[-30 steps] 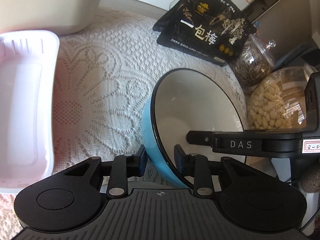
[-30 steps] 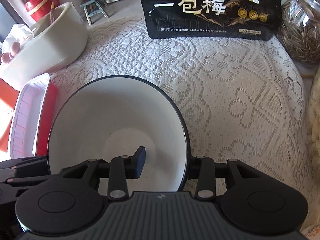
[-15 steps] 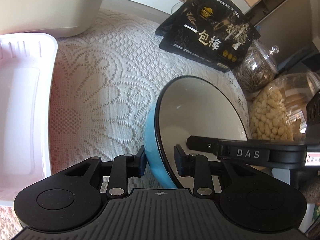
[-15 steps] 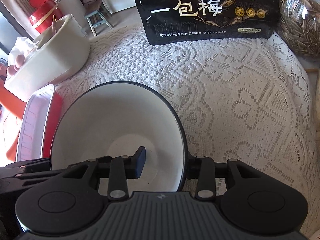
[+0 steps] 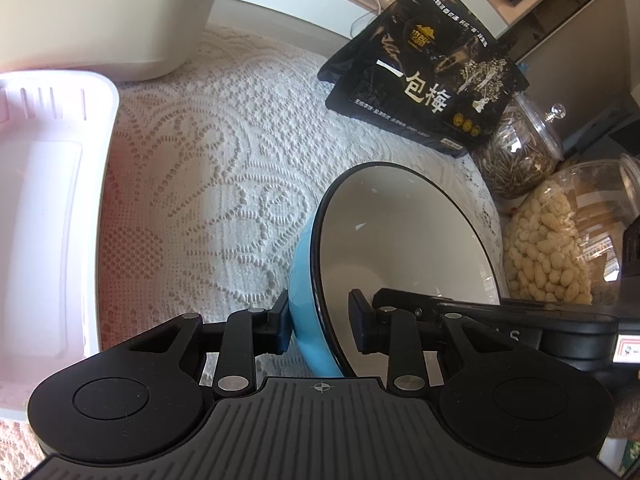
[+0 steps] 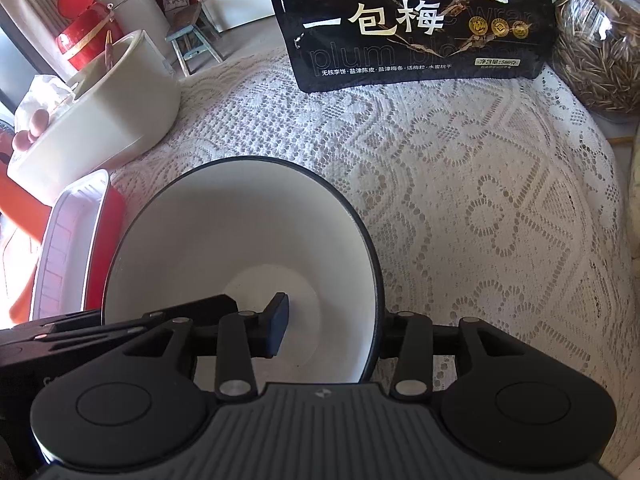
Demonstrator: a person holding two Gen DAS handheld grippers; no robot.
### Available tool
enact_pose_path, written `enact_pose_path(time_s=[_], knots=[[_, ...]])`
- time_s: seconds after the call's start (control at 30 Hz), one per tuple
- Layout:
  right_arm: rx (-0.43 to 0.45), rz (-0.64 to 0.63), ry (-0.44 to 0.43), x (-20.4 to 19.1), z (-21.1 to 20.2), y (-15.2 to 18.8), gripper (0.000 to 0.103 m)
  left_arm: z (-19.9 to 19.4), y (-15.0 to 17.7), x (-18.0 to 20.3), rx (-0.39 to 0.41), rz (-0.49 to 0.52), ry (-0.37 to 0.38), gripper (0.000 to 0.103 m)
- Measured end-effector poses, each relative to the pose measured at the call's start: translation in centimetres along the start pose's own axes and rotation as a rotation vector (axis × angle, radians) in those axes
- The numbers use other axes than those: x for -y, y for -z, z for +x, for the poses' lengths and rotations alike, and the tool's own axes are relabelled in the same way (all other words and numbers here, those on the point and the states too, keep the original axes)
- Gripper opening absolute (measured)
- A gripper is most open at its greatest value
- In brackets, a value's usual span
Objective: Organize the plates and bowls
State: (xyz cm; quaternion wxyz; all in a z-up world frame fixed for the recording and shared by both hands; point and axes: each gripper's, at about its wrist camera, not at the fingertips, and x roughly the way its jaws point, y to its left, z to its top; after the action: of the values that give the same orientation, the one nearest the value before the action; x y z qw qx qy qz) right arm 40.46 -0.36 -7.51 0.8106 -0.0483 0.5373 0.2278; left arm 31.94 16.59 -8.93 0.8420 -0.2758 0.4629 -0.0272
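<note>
The bowl (image 5: 400,248), sky-blue outside, white inside with a black rim, sits lower centre of both views on the lace tablecloth (image 5: 224,168). The left gripper (image 5: 320,322) is clamped on its near wall. The right gripper (image 6: 332,330) straddles the rim; its jaws have just been opening, and whether the pads still press I cannot tell. At the top stands a black pouch (image 6: 412,20) reading "一包梅" and "plum", with a seed jar (image 5: 520,152) and a peanut jar (image 5: 560,248) at right and a white tray (image 5: 44,208) at left.

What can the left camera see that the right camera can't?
Only the left view shows the jar of peanuts and the bowl's blue outside. Only the right view shows the red tin and the little stool. Both show the bowl, the black snack bag, the pink tray and the lace cloth.
</note>
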Motion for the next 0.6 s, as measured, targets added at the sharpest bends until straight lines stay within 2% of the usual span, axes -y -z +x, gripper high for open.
enact_pose_path(time_s=[0.27, 0.4, 0.6], knots=[[-0.009, 0.009, -0.016, 0.2, -0.1, 0.1, 0.041, 0.4, -0.6, 0.7, -0.016, 0.008, -0.056, 0.031], [-0.021, 0.04, -0.027, 0.6, -0.1, -0.1, 0.039, 0.7, -1.0, 0.9, -0.026, -0.021, -0.085, 0.031], [-0.015, 0.03, -0.036, 0.8, 0.0, -0.1, 0.037, 1.4, -2.0, 1.9, -0.072, 0.031, -0.142, 0.031]])
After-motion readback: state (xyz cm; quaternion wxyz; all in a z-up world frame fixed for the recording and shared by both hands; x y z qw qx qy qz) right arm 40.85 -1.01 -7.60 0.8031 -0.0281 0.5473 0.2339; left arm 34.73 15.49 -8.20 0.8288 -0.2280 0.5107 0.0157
